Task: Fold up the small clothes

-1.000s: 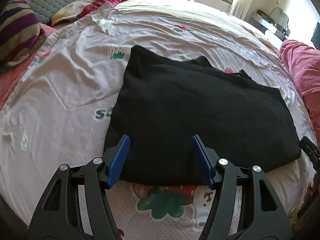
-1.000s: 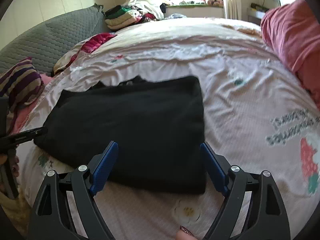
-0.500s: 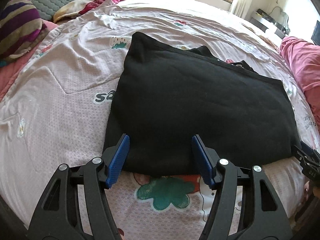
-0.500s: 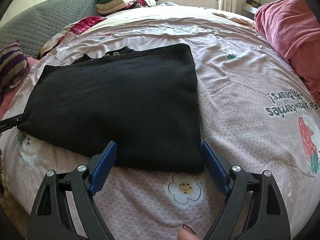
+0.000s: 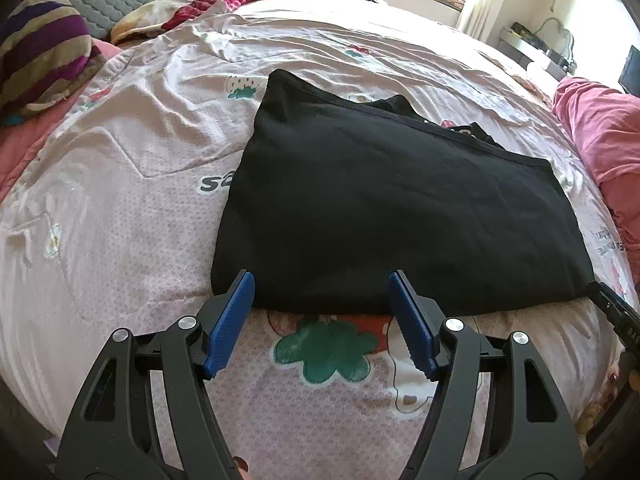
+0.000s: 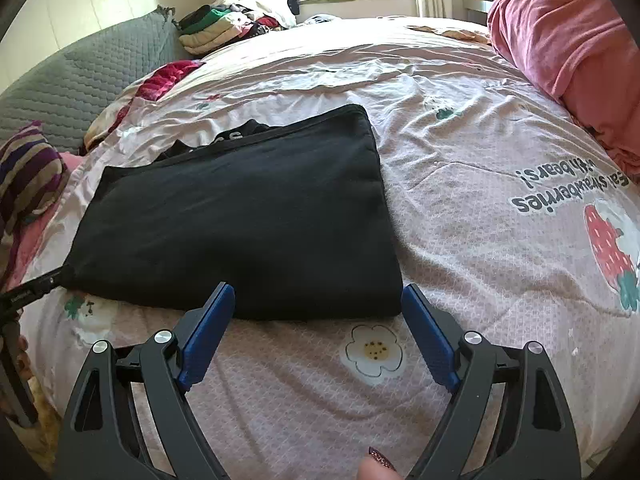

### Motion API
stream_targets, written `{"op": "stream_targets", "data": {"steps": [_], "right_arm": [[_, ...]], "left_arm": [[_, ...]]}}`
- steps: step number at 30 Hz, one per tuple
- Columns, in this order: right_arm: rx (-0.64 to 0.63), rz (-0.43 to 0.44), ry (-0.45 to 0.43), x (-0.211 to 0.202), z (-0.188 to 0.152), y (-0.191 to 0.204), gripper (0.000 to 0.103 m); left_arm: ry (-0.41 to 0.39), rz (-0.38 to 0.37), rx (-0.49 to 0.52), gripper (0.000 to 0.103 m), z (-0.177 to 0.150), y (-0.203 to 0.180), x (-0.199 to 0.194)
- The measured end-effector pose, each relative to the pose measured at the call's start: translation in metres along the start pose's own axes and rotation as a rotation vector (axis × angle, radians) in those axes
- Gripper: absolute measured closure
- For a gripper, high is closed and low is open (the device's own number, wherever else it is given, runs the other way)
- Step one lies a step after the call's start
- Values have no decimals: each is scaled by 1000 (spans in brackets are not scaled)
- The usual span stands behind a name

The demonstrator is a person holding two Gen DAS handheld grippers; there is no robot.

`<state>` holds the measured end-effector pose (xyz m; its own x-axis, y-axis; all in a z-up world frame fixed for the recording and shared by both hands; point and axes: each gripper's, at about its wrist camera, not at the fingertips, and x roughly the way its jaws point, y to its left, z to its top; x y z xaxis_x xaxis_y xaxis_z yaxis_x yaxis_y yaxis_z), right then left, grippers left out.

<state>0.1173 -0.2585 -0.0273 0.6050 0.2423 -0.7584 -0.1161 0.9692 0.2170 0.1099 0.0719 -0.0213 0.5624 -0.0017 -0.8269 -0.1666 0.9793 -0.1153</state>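
A black garment (image 5: 392, 208) lies folded flat in a rectangle on the pink printed bedspread (image 5: 120, 208); it also shows in the right wrist view (image 6: 248, 216). My left gripper (image 5: 322, 280) is open and empty, its blue fingertips just at the garment's near edge, toward its left corner. My right gripper (image 6: 318, 292) is open and empty, at the near edge by the garment's right corner. A bit of the garment's neck part (image 6: 236, 136) sticks out at the far edge.
A striped pillow (image 5: 40, 48) and grey quilted cushion (image 6: 80, 80) lie at the left. A pink blanket (image 6: 568, 40) is heaped at the right. Stacked clothes (image 6: 216, 28) sit at the far end by the window. The right gripper's tip (image 5: 612, 308) shows at the left view's right edge.
Both grippers have drawn back toward the near edge of the garment and now sit just off it; the garment lies still and both stay open.
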Motion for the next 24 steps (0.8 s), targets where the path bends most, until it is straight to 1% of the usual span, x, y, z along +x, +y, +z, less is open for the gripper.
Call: {"op": "stream_targets", "data": {"steps": [2,3,4,11,15,16,17,18,24], "right_arm": [[2,0,0,-2,-2,2,19],[2,-4,-1,-2,-3,2,12],[1,-8,-6,-4,-4,3,8],[-4,15,-50,-21,-5,13,8],[-26,32,-72,-31,-3,25,5],[-32,35,-73,-32,-3,27,5],[-40,37,-77,-34,-2,31,5],[-48,41,-81,-35,-2,34,5],[-99,56,-79,-35,-2,53,5]], "left_arm": [[8,-1,-5,41,-1,2,1],[14,1,-6,41,-2,3,2],[17,0,-8,41,-3,4,3],[23,-4,-34,41,-9,10,-1],[16,-3,-48,40,-8,16,-7],[13,-2,-50,35,-8,17,-9],[10,2,-52,20,-8,18,-11],[3,9,-52,18,-7,19,-13],[-14,12,-61,17,-6,24,-23]]}}
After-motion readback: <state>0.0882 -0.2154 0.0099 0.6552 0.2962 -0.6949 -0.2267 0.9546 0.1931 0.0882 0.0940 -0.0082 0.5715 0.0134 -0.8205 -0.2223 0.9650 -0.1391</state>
